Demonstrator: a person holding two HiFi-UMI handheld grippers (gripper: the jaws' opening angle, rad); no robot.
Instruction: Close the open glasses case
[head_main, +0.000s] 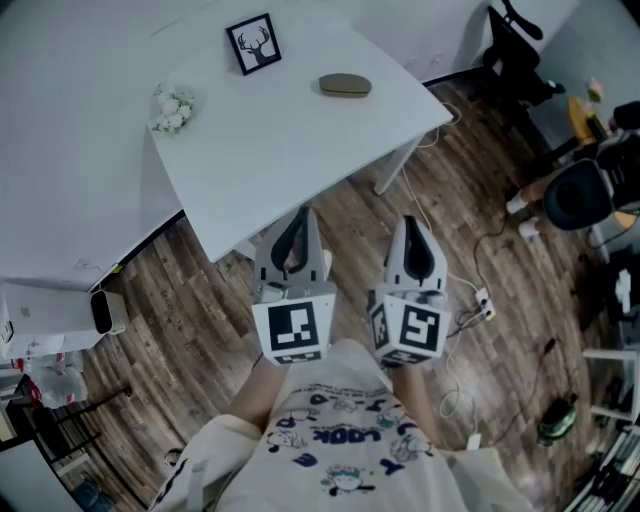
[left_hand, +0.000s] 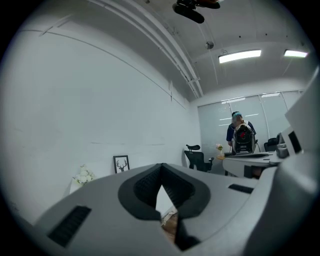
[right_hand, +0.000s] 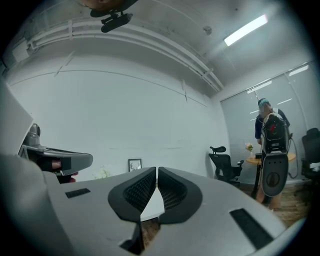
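A brown oval glasses case (head_main: 345, 85) lies on the white table (head_main: 290, 150), toward its far right side; from here I cannot tell how its lid stands. My left gripper (head_main: 304, 212) and right gripper (head_main: 410, 222) are held side by side over the wooden floor, just short of the table's near edge and well apart from the case. Both point level at the table. In the left gripper view the left gripper (left_hand: 161, 167) has its jaws together with nothing between them. The right gripper (right_hand: 156, 172) is also shut and empty. Neither gripper view shows the case.
On the table's far side stand a framed deer picture (head_main: 253, 43) and a small bunch of white flowers (head_main: 172, 108). Black office chairs (head_main: 515, 55) and cables (head_main: 470, 300) are on the floor to the right. A person (right_hand: 270, 135) stands in the background.
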